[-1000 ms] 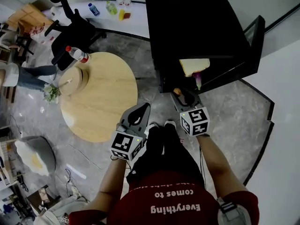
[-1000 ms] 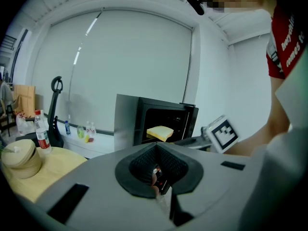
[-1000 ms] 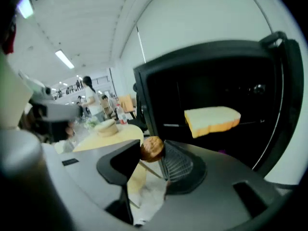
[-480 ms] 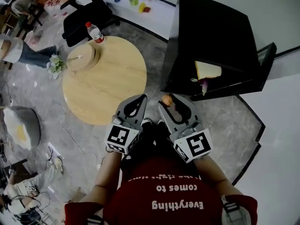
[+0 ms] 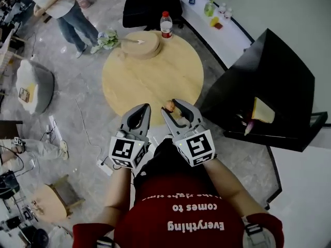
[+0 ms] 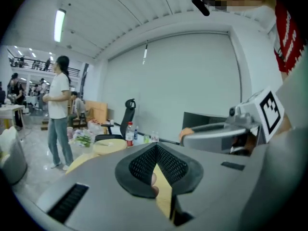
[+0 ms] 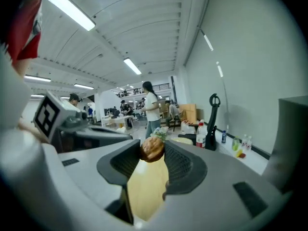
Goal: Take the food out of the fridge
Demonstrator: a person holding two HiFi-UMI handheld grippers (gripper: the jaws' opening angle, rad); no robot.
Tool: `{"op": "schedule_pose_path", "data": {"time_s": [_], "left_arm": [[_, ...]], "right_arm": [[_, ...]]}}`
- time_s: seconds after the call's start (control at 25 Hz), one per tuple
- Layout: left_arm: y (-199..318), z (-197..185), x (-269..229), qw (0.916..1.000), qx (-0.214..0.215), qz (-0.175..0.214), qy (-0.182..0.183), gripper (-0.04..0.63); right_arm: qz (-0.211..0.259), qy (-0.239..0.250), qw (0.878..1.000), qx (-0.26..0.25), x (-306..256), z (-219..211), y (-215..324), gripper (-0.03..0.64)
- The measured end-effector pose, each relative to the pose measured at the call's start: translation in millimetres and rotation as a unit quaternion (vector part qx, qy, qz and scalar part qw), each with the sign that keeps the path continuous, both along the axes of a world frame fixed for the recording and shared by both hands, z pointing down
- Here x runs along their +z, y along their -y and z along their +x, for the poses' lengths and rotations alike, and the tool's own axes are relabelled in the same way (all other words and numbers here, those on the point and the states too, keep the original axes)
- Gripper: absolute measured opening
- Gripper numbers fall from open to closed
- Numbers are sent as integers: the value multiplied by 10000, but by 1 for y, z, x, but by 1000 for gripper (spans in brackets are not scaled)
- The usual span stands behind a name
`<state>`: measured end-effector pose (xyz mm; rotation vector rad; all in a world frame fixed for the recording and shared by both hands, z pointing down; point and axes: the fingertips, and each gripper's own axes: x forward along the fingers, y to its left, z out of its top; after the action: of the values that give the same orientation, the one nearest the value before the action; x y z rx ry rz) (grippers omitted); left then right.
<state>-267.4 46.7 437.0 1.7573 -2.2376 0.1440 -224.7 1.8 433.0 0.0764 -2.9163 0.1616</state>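
Observation:
My right gripper point(image 5: 170, 106) is shut on a small brown bread roll point(image 5: 168, 106), which sits at its fingertips over the near rim of the round wooden table point(image 5: 150, 74). In the right gripper view the roll point(image 7: 152, 149) is pinched between the two dark pads. Just left of it my left gripper point(image 5: 145, 108) is shut, its tips point(image 6: 156, 146) meeting with nothing held. At the right stands the black fridge point(image 5: 271, 68) with its door open. A yellow wedge of food point(image 5: 262, 110) and a purple item point(image 5: 248, 128) lie inside it.
On the table's far side stand a water bottle point(image 5: 166, 25), a round wooden block point(image 5: 140, 43) and some flowers point(image 5: 106, 37). A black office chair point(image 5: 150, 6) is behind it. A person point(image 5: 62, 9) stands at the far left, with a beanbag point(image 5: 33, 84) nearer.
Both grippers have swung left, away from the open fridge and toward the round table. The right one carried the roll with it. The fridge now lies off to the right.

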Motion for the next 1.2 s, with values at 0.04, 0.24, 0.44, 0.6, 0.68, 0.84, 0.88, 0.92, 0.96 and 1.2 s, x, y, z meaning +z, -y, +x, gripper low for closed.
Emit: {"op": "schedule_pose_path", "data": {"time_s": [0.04,0.24,0.44,0.6,0.68,0.84,0.88,0.92,0.96,1.2], "left_arm": [[-11,-9,1,9998,-180,7,-25,3],[-47,-35,9,9975,-697,38,-54,3],[-71,-44,12,9954,-943,85,-168,3],[-87,-51,22,9945,-1034,26,-192,3],[-94,-52,30,9942,-1045,-58,-235,3],[-107,-54,40,9938,-1062,-117,-304,3],[-108,-54,42,9936,-1076,-126,-322,3],[-109,-55,44,9934,-1083,-134,-339,3],[-108,-55,45,9934,-1078,-138,-359,3],[-104,-52,48,9941,-997,-127,-418,3]], "right_arm": [[46,-212,9995,-221,25,-15,-9,163],[257,-2148,9669,-1355,197,-56,-38,163],[79,-2851,9452,-1586,265,-72,-50,163],[190,-3167,9347,-1605,291,-85,-52,163],[249,-3264,9312,-1605,296,-88,-52,163],[264,-3368,9273,-1611,305,-88,-57,163],[301,-3403,9256,-1630,306,-88,-58,163],[355,-3437,9240,-1638,308,-87,-57,163],[396,-3460,9233,-1623,309,-87,-55,163],[211,-3412,9290,-1418,310,-82,-54,163]]}}
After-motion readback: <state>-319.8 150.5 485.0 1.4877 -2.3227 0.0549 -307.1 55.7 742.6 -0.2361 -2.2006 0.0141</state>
